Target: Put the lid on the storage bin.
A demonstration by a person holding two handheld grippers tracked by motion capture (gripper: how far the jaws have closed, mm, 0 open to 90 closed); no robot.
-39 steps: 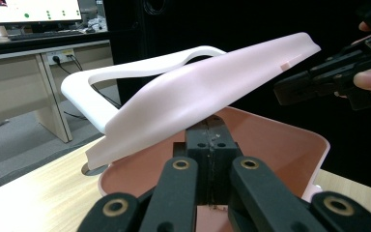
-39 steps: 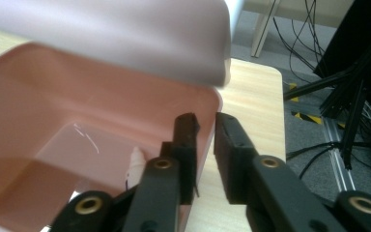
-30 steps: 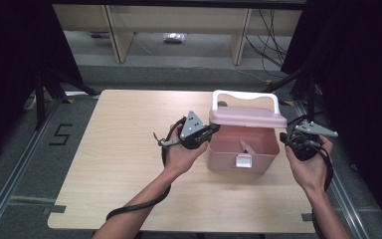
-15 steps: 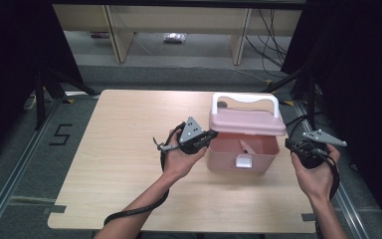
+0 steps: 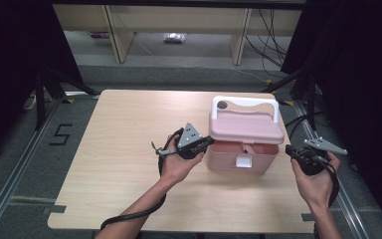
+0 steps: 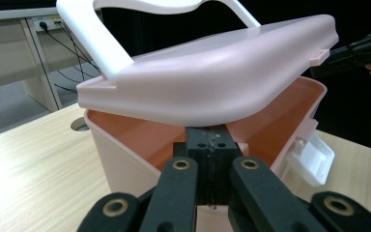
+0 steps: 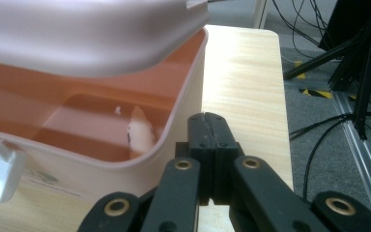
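Pink box [image 5: 243, 149], lid ajar, sits between closed left gripper [image 5: 206, 143] and closed right gripper [image 5: 289, 149].

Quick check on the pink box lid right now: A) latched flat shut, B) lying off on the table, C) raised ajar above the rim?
C: in the left gripper view the lid sits tilted above the pink box, leaving a gap that shows the inside, and the white latch hangs loose.

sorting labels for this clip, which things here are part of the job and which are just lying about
In the job:
- pink box, its lid raised ajar, white handle, white latch
- left gripper, shut, at the box's left side
- right gripper, shut, at its right side

Lying about:
- small packet on the floor beyond the table
- cables on the floor
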